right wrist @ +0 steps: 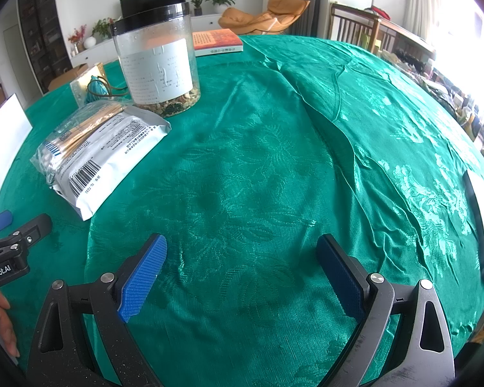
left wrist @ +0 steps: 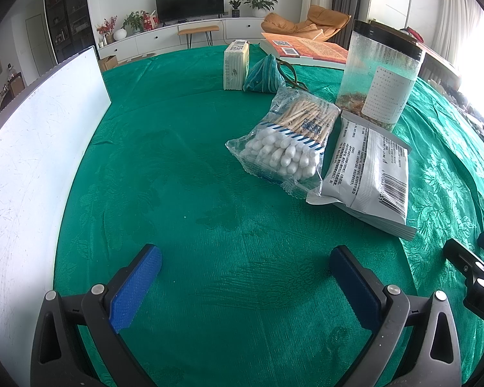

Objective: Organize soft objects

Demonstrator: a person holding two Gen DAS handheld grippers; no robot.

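A: Left wrist view: how do the left tongs [left wrist: 245, 267] stand?
B: Spread wide, holding nothing, over bare green cloth [left wrist: 184, 193] on the counter.
A: And the soft things?
B: Ahead and to the right: swab bag [left wrist: 285, 138] leaning on a grey pouch [left wrist: 368, 174], jar [left wrist: 382, 71] behind them. Farther back, a tissue pack [left wrist: 236, 64] touching a teal wrap [left wrist: 264, 75]. The pouch shows a barcode; its print is too small to read.
A: Right wrist view?
B: Right tongs [right wrist: 242, 269] equally wide, empty. The pouch [right wrist: 113, 151] lies far left, swabs [right wrist: 77, 129] behind it. The other gripper's body reads "enRobot.AI".
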